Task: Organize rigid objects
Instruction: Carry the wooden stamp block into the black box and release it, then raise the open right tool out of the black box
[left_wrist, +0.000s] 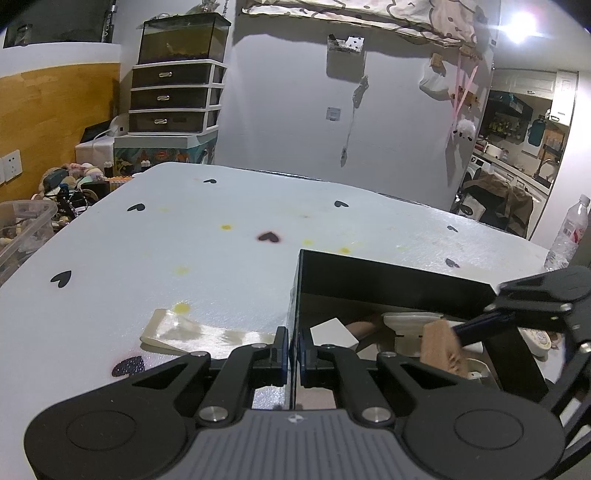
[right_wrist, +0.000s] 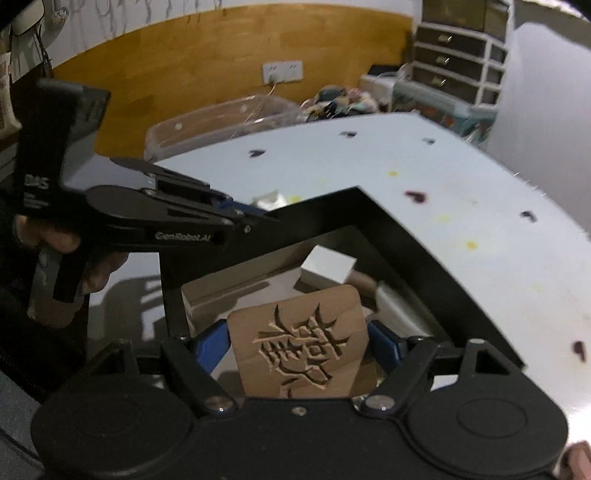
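Observation:
A black open-topped box (left_wrist: 388, 273) stands on the white table. My left gripper (left_wrist: 293, 350) is shut on the box's thin near wall, one pad on each side of it. My right gripper (right_wrist: 295, 332) is shut on a tan wooden block (right_wrist: 299, 343) carved with a large character, held tilted just above the box's (right_wrist: 391, 229) opening. The left wrist view shows that block (left_wrist: 437, 343) at the right, over the box's inside. In the box lie a white carton (right_wrist: 327, 267), a white holder (left_wrist: 412, 319) and a round cream piece (left_wrist: 535, 338).
A flat cream strip (left_wrist: 177, 328) lies on the table cloth (left_wrist: 184, 240) left of the box. A clear plastic bin (left_wrist: 22, 225) sits beyond the table's left edge, and a water bottle (left_wrist: 569, 232) stands at the far right. A drawer tower (left_wrist: 173, 96) stands by the wall.

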